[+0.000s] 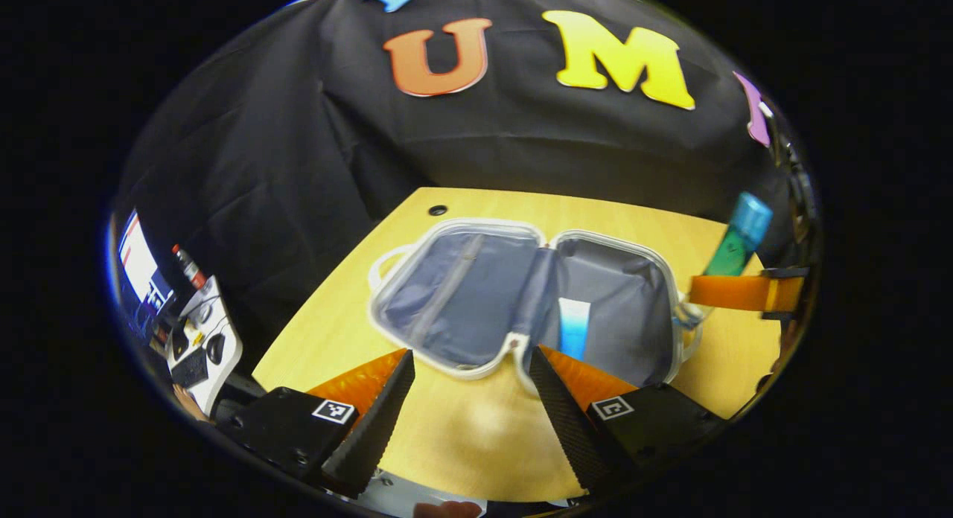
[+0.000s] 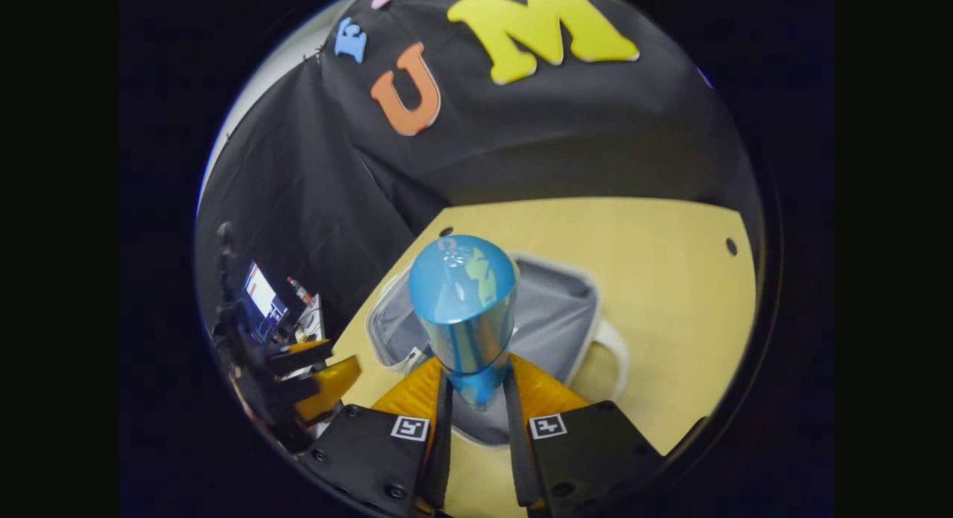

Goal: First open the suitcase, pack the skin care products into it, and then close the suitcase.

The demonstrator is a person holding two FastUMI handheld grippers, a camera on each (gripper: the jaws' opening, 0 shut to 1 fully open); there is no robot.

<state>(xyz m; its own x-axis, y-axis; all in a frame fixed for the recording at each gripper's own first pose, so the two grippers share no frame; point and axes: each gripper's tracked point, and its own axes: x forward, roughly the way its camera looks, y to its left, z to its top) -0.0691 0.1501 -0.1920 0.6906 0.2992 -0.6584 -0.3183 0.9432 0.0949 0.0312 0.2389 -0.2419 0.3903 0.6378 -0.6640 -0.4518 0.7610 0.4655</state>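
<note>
1. The suitcase lies open and flat on the wooden surface, with both grey halves facing up and the hinge fold between them.
2. A small white and blue tube already lies in one half, close to the hinge. Its long axis runs from the near rim toward the far rim.
3. The right tongs are clamped on a bottle with a blue cap. In the left gripper view the same bottle is in the air, beside the outer edge of the half with the tube.
4. The bottle's long axis runs along the fingers of the tongs, with the cap end pointing away from them. In the left gripper view it stands almost upright, a little tilted.
5. The left tongs are apart and hold nothing. They hang over the bare surface in front of the near rim of the suitcase.
6. The step in hand, I think, is to bring the bottle into the suitcase. To do it well, carry it over the free lining beside the tube, lower it and tip it to lie flat, so the lid can close later.
7. Open the tongs only when the bottle rests on the lining, because a round bottle can roll.
</note>
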